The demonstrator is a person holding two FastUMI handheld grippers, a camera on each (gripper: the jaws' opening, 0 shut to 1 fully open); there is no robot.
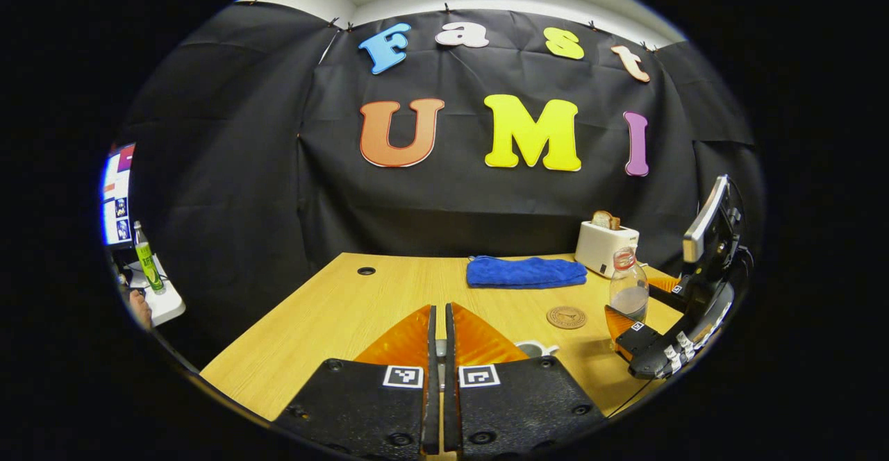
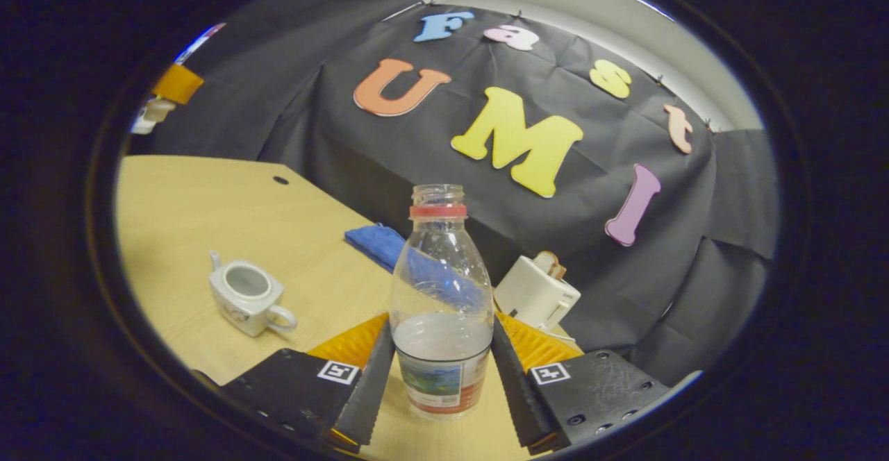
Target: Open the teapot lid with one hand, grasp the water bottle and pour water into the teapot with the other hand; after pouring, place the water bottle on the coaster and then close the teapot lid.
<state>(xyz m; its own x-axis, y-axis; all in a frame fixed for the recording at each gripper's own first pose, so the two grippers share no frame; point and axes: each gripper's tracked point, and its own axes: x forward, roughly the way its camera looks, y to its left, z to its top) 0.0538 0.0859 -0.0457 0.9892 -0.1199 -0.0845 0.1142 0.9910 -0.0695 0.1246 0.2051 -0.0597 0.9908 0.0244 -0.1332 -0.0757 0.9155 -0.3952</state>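
Bottle (image 2: 441, 308), clear ribbed plastic, uncapped, pinched by right tool (image 2: 442, 367). Left tool (image 1: 437, 350) pressed nearly together on something small above lidless white teapot (image 2: 246, 298). Woodgrain worktop (image 2: 187, 204) open leftward.

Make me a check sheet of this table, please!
Surface: wooden table, cable hole.
Job's things: teapot open; water bottle uncapped, part full; coaster bare.
Clutter: blue cloth; toaster holding bread.
Grippers: left hand-held gripper closed on small grey piece, probably the lid; right hand-held gripper clamps the water bottle.
Cables: thin cable below the right hand-held gripper.
Surroundings: black cloth wall; side desk, green bottle.
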